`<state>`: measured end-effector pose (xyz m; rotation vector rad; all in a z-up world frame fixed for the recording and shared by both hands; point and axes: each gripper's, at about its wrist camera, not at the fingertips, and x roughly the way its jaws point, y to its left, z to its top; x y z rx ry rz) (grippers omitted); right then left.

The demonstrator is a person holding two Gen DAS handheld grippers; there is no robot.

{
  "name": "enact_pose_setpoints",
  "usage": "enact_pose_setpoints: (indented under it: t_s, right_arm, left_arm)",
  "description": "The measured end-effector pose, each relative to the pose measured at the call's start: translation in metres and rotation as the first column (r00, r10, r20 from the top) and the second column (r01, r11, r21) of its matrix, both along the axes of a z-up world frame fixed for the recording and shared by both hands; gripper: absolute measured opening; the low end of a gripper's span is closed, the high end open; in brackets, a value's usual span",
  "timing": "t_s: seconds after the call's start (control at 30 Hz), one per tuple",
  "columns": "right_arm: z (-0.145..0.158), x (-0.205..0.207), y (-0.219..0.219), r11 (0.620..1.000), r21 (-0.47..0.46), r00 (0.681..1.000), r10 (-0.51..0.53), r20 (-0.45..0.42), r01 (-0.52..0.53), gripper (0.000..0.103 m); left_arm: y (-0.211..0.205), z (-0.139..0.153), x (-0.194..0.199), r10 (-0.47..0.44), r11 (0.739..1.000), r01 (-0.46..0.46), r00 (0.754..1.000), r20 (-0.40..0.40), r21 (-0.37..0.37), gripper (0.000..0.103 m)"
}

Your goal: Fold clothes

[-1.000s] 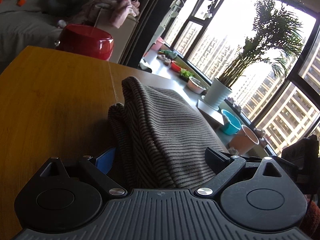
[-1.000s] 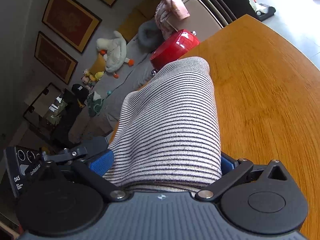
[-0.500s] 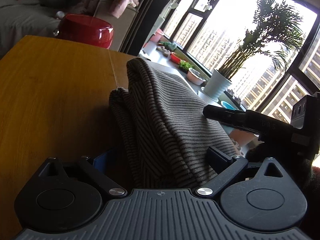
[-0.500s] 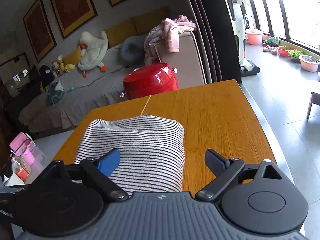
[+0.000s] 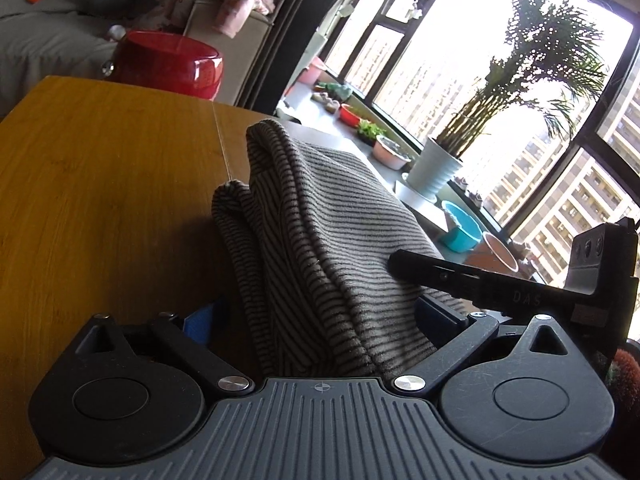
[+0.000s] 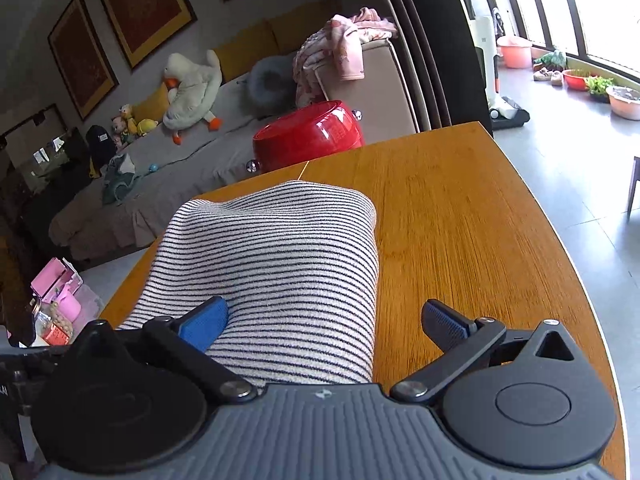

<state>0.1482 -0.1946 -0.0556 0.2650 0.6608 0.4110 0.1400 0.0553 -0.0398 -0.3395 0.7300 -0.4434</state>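
A folded white garment with thin dark stripes (image 6: 280,276) lies on the wooden table (image 6: 460,220). My right gripper (image 6: 324,320) is open; its left finger rests on the garment's near end and its right finger stands off the cloth above the bare table. In the left wrist view the same garment (image 5: 320,248) rises as a bunched fold between my left gripper's (image 5: 320,320) spread blue pads. The left gripper stands wide open around it. The right gripper's black body (image 5: 500,284) lies against the cloth from the right.
A red stool (image 6: 312,136) stands past the table's far edge, with a grey sofa, plush duck (image 6: 192,84) and pink clothes (image 6: 340,48) behind. A potted palm (image 5: 436,172) and bowls line the window sill on the right. The table's right edge (image 6: 560,248) drops to the floor.
My right gripper has opened and let go of the garment, which now lies lower on the table. The right gripper has come closer in the left view.
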Motion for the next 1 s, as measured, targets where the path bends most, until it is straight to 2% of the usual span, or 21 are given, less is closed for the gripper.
enact_pose_setpoints:
  t_s: [0.07, 0.17, 0.2, 0.4, 0.53, 0.57, 0.63, 0.77, 0.87, 1.0]
  right_arm:
    - [0.002, -0.004, 0.005, 1.0, -0.022, 0.999, 0.023, 0.024, -0.022, 0.099]
    - [0.012, -0.015, 0.016, 0.995, -0.083, 0.994, 0.062, 0.093, -0.054, 0.081]
    - [0.017, -0.02, 0.023, 0.99, -0.128, 0.989, 0.077, 0.124, -0.061, 0.079]
    - [0.023, -0.043, 0.048, 0.934, -0.343, 0.959, 0.184, 0.215, -0.102, 0.07]
    - [0.03, -0.051, 0.048, 0.913, -0.377, 0.941, 0.252, 0.225, -0.155, 0.07]
    - [0.033, -0.049, 0.041, 0.922, -0.349, 0.945, 0.253, 0.208, -0.17, 0.072]
    - [0.038, -0.041, 0.022, 0.945, -0.27, 0.957, 0.234, 0.172, -0.183, 0.081]
    - [0.038, -0.017, -0.021, 0.985, -0.063, 0.982, 0.167, 0.09, -0.162, 0.083]
    - [0.02, 0.001, -0.039, 0.985, 0.086, 0.988, 0.152, 0.004, -0.152, 0.084]
    - [-0.002, 0.024, -0.044, 0.972, 0.207, 0.99, 0.125, -0.06, -0.111, 0.085]
  left_arm:
    - [-0.001, 0.0, 0.0, -0.003, 1.0, 0.003, 1.0, -0.002, 0.004, 0.102]
    - [-0.001, -0.002, 0.001, -0.001, 1.0, 0.001, 1.0, -0.013, 0.006, 0.102]
    - [0.0, -0.002, 0.002, 0.004, 1.0, -0.004, 1.0, -0.018, 0.003, 0.102]
    - [0.01, 0.001, 0.01, 0.049, 0.996, -0.052, 0.997, -0.054, -0.066, 0.102]
    - [0.007, -0.005, 0.023, 0.055, 0.997, -0.061, 0.992, -0.114, -0.054, 0.101]
    - [0.006, -0.006, 0.026, 0.055, 0.997, -0.061, 0.991, -0.125, -0.046, 0.1]
    - [0.004, -0.007, 0.028, 0.056, 0.998, -0.061, 0.99, -0.128, -0.035, 0.1]
    - [0.0, -0.006, 0.029, 0.056, 0.998, -0.059, 0.991, -0.124, -0.014, 0.1]
    - [-0.002, -0.007, 0.029, 0.051, 0.999, -0.051, 0.991, -0.123, -0.002, 0.1]
    - [-0.004, -0.007, 0.029, 0.041, 0.999, -0.041, 0.992, -0.12, 0.008, 0.1]
